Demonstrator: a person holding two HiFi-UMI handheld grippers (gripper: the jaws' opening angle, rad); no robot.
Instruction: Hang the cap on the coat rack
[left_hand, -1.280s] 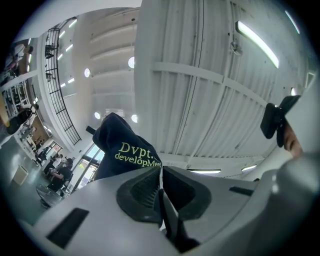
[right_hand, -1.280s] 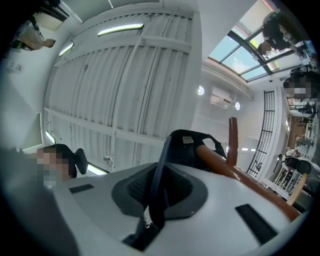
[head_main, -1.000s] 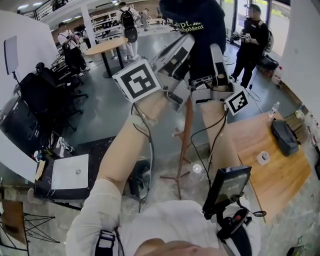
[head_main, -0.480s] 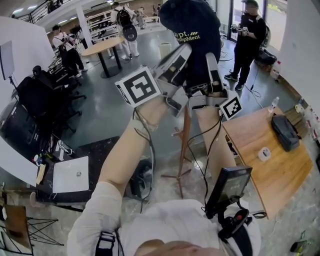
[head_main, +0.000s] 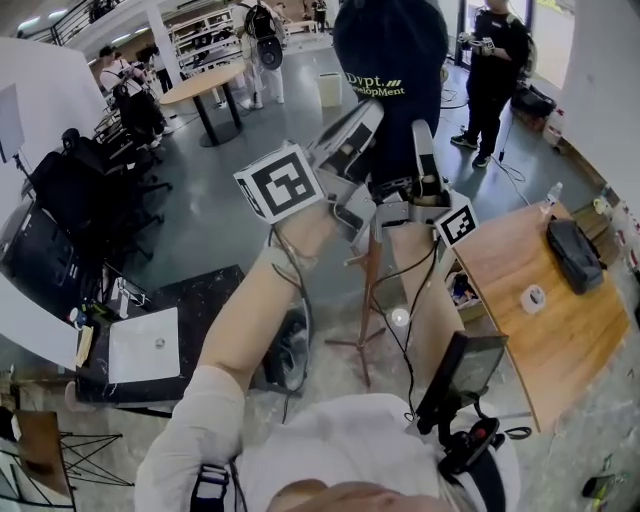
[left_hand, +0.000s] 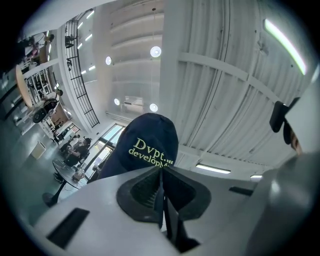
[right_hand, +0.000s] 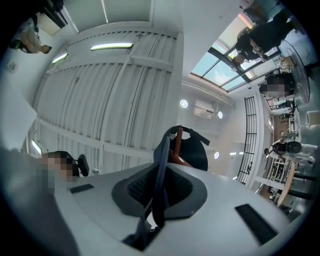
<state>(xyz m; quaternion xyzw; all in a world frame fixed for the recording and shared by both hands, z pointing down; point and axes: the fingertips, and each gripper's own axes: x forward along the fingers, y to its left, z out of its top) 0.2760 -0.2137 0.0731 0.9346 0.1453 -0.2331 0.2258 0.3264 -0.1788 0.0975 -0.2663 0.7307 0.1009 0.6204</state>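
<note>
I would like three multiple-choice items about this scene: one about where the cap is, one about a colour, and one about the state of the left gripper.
1. Where is the cap?
A. Lying on the floor.
B. Held high over the pole of the coat rack.
C. Lying on a chair seat.

2. What colour is the lettering on the cap?
A. Yellow-green.
B. Red.
C. White.

3. How do the jaws of the left gripper stand?
A. Wide apart and empty.
B. Shut on the cap's edge.
C. Shut on the rack's pole.

Answers:
1 B: the head view shows the cap raised above the pole.
2 A: the left gripper view shows yellow-green letters on dark blue cloth.
3 B: in the left gripper view, dark fabric is pinched between the closed jaws.
</note>
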